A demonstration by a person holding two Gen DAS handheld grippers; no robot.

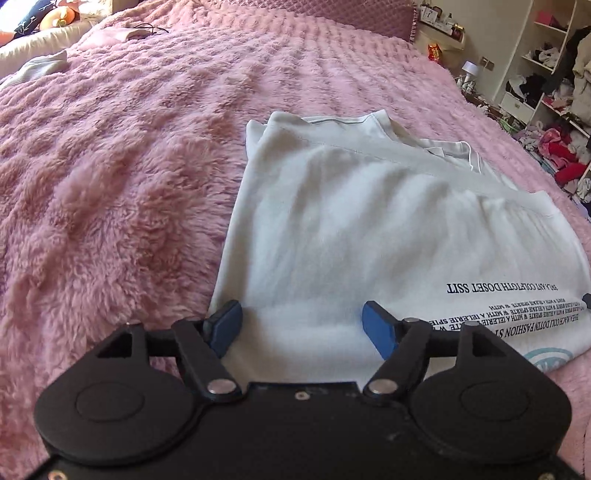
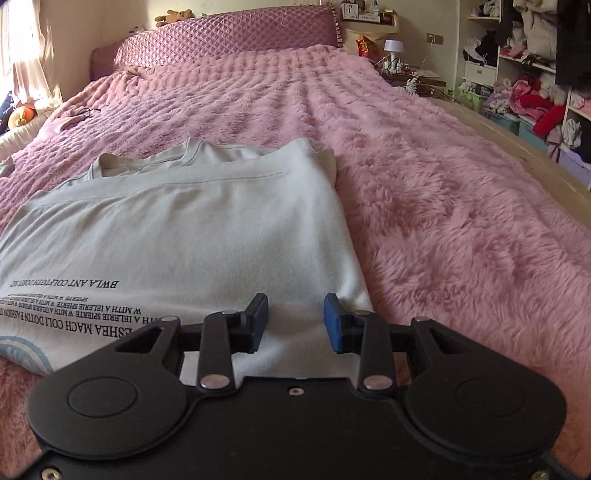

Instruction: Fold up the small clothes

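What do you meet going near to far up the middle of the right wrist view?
right gripper, jaws open → white T-shirt with black print → bare pink fluffy blanket → quilted pink headboard → stuffed toy on top of it.

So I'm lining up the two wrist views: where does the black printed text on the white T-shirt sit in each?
Left wrist: the printed text sits lower right, right of the open left gripper.
Right wrist: the text sits lower left, left of the open right gripper.
Shared landmark: the white bedside lamp.
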